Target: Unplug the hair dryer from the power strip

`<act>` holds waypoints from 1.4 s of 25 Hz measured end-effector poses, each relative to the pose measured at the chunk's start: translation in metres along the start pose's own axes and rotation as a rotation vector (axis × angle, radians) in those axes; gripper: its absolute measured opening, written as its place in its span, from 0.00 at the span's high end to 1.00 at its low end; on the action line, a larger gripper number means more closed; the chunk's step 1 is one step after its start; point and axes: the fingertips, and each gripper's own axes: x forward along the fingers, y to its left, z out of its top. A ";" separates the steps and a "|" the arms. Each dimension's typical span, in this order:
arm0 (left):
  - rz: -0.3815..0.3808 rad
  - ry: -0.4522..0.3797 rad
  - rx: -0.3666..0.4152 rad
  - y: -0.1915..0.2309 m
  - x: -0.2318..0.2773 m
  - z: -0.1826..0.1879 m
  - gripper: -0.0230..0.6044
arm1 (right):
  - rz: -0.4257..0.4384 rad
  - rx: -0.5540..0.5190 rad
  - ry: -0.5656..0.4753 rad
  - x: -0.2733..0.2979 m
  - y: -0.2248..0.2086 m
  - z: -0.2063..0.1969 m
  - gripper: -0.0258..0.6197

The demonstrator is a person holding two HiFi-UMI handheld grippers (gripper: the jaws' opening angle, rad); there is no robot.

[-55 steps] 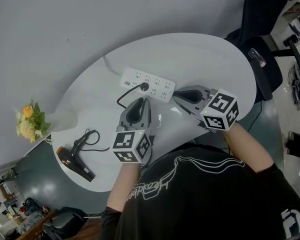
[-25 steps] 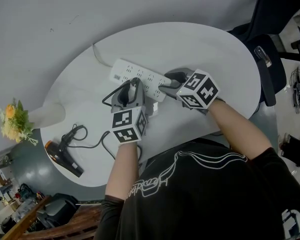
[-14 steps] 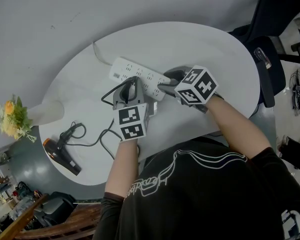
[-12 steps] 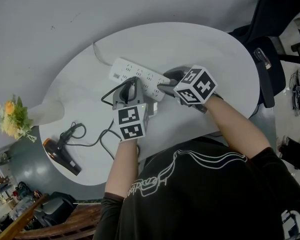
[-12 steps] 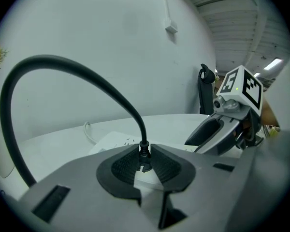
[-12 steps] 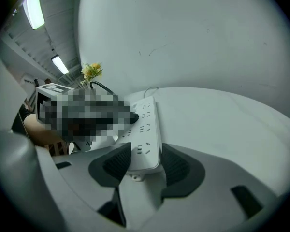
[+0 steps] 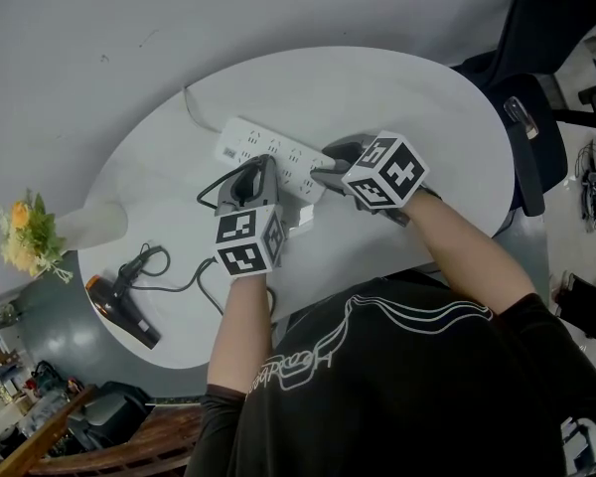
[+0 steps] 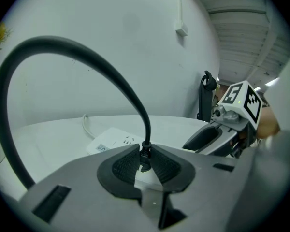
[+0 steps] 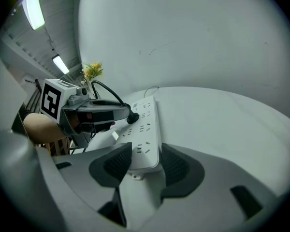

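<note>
A white power strip (image 7: 268,147) lies across the middle of the round white table (image 7: 407,97). The hair dryer's black plug (image 8: 145,157) sits in one of its sockets. My left gripper (image 8: 145,161) has its jaws closing, and the pads press on both sides of the plug. The black cord (image 8: 77,57) arcs up and to the left. From there it trails to the black hair dryer (image 7: 124,314) at the table's left front edge. My right gripper (image 9: 146,161) grips the near end of the strip (image 9: 147,129) between its pads.
A vase of yellow flowers (image 7: 25,237) stands at the table's left edge. The strip's white cable (image 7: 194,102) runs off toward the wall. A dark office chair (image 7: 526,87) is at the right of the table.
Both grippers have come forward from the table's near side to the strip. The left one has closed on the plug, and its marker cube has shifted slightly left.
</note>
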 end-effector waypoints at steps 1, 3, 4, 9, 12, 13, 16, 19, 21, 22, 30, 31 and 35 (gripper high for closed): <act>0.005 0.005 0.014 0.000 0.000 0.000 0.86 | 0.000 0.001 0.000 0.000 0.000 0.000 0.69; 0.024 0.017 0.061 -0.001 -0.001 0.000 0.86 | -0.002 0.003 0.005 0.001 0.000 0.001 0.69; 0.032 0.021 0.083 -0.001 -0.002 0.001 0.86 | -0.003 0.003 0.010 0.002 0.000 0.001 0.69; 0.052 0.029 0.104 -0.002 -0.004 0.002 0.87 | -0.010 -0.001 0.047 0.003 0.002 0.001 0.69; 0.017 0.034 0.031 0.000 -0.003 0.000 0.87 | -0.012 -0.014 0.055 0.003 0.002 0.000 0.69; 0.000 0.031 -0.004 0.000 -0.002 0.001 0.87 | -0.012 -0.016 0.054 0.002 0.002 0.000 0.69; -0.028 0.023 -0.047 0.002 -0.001 0.001 0.87 | -0.007 -0.013 0.046 0.002 0.002 0.000 0.69; -0.009 0.034 0.034 0.001 -0.002 0.001 0.87 | -0.011 -0.009 0.049 0.003 0.002 0.001 0.69; 0.018 0.048 0.122 -0.002 -0.003 0.003 0.87 | -0.019 -0.010 0.062 0.003 0.001 0.002 0.69; 0.029 0.054 0.152 -0.003 -0.004 0.004 0.88 | -0.024 -0.013 0.070 0.004 0.001 0.002 0.69; -0.062 0.052 -0.040 0.001 -0.006 0.005 0.90 | -0.025 -0.040 0.112 0.003 0.003 -0.001 0.69; -0.069 0.053 -0.061 0.001 -0.006 0.005 0.89 | -0.025 -0.040 0.112 0.002 0.003 -0.001 0.69; -0.031 0.059 0.036 0.000 -0.007 0.006 0.90 | -0.028 -0.029 0.113 0.002 0.003 -0.001 0.69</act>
